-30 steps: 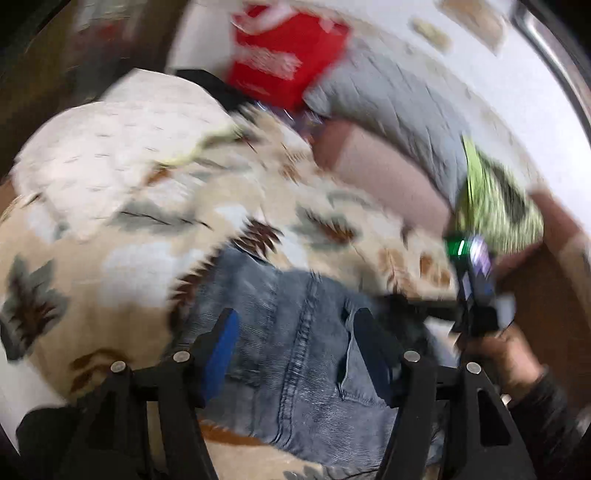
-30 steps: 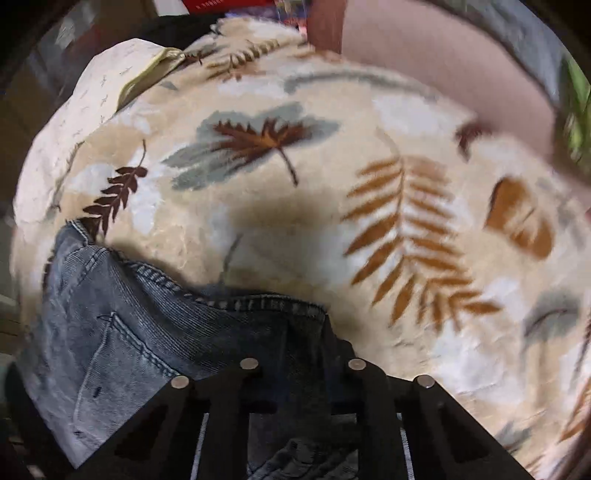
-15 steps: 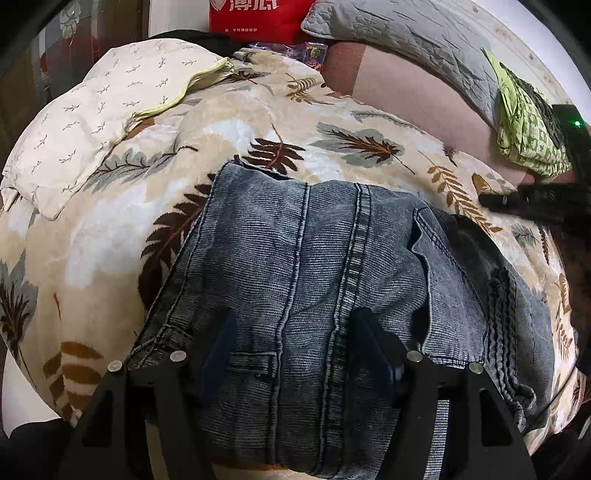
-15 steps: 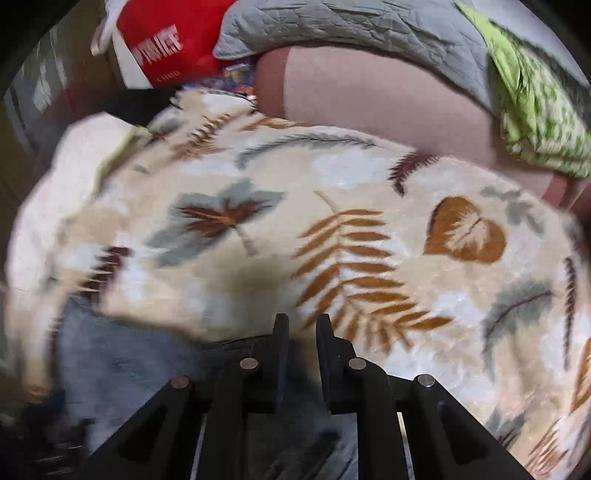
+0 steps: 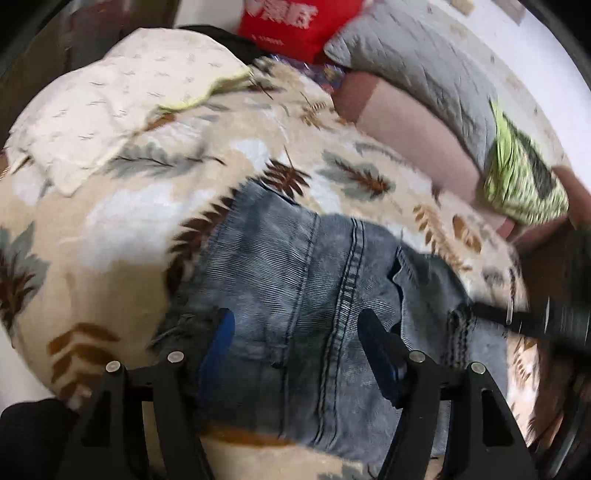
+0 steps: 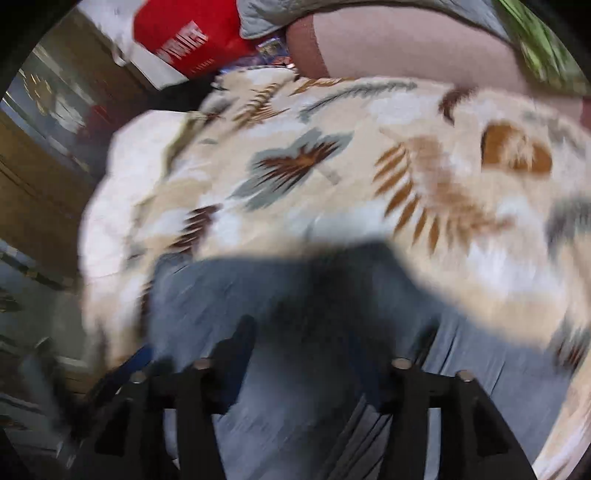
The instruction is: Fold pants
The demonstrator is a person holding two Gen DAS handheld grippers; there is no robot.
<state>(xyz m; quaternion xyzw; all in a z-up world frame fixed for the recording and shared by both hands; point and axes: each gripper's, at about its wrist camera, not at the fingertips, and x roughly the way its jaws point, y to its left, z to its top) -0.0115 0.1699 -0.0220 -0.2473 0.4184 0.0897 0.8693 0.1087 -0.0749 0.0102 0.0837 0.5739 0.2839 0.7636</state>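
Leaf-print blanket (image 5: 122, 229) covers the bed & fills most of both views. Upper left of left-wrist frame: white pillow (image 5: 110, 99); top centre, red bag (image 5: 291, 26); upper right, grey quilt (image 5: 424, 62) w/ green cloth (image 5: 524, 184) below it. Jeans (image 5: 306, 295) lie flat, lower centre. Left gripper (image 5: 295, 332) spread open above the denim, holding nothing. Right gripper (image 6: 338, 343) also open over jeans, lower centre of its blurred frame.

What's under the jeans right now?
The jeans lie on a leaf-print blanket, which shows all around them. Whatever sits beneath the denim's middle is covered.
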